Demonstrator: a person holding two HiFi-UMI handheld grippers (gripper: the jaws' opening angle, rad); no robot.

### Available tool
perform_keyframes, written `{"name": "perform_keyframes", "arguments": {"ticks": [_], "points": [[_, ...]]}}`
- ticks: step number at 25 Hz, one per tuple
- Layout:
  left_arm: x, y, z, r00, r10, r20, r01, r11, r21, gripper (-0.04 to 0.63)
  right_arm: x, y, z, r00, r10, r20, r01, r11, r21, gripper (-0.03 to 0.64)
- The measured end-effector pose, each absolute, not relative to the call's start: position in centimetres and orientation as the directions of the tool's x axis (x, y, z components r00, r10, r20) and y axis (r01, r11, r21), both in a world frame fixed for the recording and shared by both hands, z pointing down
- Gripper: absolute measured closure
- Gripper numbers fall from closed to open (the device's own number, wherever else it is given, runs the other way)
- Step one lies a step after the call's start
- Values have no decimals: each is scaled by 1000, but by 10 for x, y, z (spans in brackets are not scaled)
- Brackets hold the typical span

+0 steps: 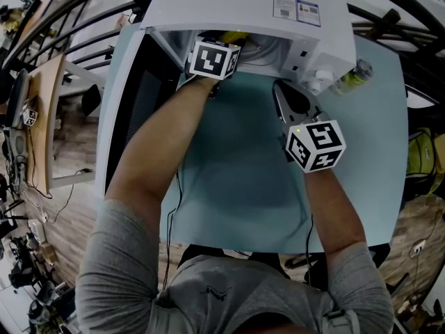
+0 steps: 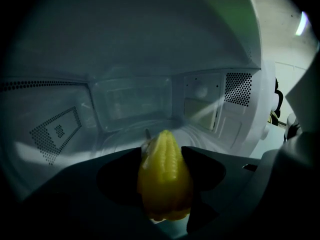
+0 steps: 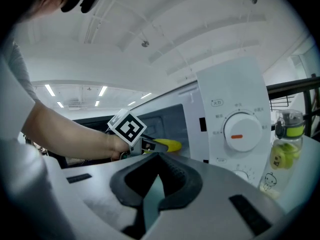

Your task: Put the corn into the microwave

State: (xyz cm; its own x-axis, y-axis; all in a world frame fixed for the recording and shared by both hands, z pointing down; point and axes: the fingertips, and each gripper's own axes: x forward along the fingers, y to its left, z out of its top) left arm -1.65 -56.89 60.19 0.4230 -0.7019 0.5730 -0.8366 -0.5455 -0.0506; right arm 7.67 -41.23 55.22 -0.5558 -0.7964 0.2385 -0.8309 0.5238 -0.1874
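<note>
The head view is evenly lit and sharp, with a soft dark shadow at the middle of the table [image 1: 375, 117]. The left gripper view is dim and bluish inside the microwave [image 2: 130, 104], with the corn [image 2: 165, 179] slightly blurred. The right gripper view is bright under ceiling strip lights [image 3: 50, 90]. Both gripper views bulge, with black corners.

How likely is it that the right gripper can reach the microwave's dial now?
Probably yes. The right gripper is empty, near the microwave, and nothing stands between it and the dial. The left gripper, holding the corn in the opening, is off to one side.
</note>
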Motion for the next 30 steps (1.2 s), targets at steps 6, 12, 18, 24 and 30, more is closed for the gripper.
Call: {"name": "perform_keyframes", "arguments": {"ticks": [6,12,18,24,30], "points": [[-17,-570,610,406,-698,590,-837,-543,-65,330,78,-410,555,-545,-801,249,-839,521,-158,598],[-18,-571,616,395,-693,603,-835,-545,-78,331,80,-409,555,-543,-801,252,-840,519,-159,598],[-17,-578,616,384,-694,609,-841,-536,-80,331,80,-408,555,-545,-800,250,-838,521,-162,598],[-17,-585,617,370,-693,618,-845,-528,-86,331,82,-407,557,-544,-801,250,-839,518,-168,598],[-17,-589,619,361,-699,617,-849,-520,-92,331,84,-406,559,-544,-800,253,-839,517,-171,598]]}}
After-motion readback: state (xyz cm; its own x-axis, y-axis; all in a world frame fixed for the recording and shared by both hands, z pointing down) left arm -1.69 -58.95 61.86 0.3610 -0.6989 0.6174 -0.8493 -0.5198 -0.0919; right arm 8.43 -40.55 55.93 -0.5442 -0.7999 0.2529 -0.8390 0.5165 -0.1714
